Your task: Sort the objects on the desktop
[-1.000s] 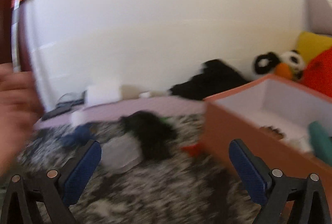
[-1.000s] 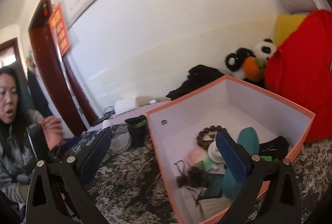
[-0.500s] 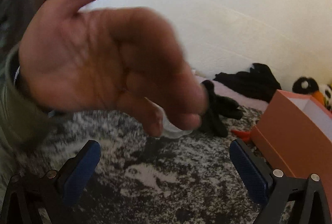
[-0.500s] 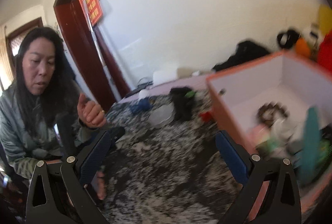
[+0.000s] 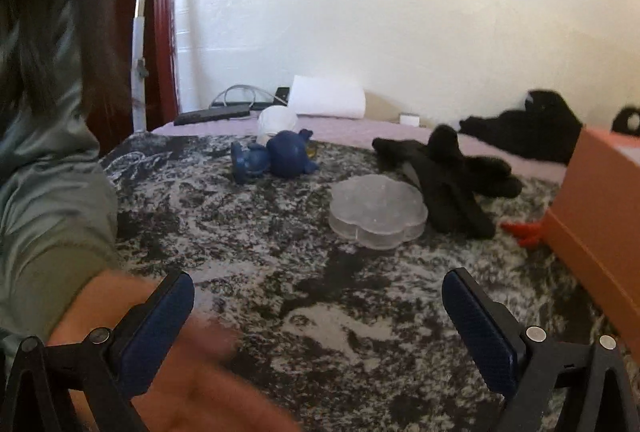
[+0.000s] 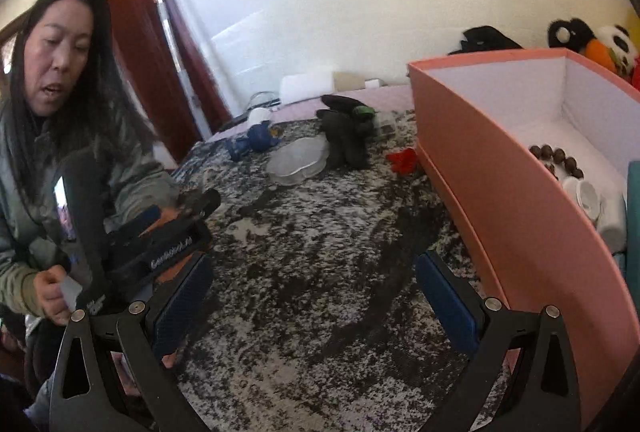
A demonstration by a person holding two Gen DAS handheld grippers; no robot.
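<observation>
Covering desk [image 6: 320, 272]: mottled black-white cloth [image 5: 320, 292]

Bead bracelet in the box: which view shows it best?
Right wrist. It looks over the pink box wall, so the bead bracelet shows on the white floor. Left wrist catches only the box's outer side; the beads are hidden.

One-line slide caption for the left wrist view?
Open left gripper above mottled cloth, facing clear case, black gloves, blue toy.
</observation>
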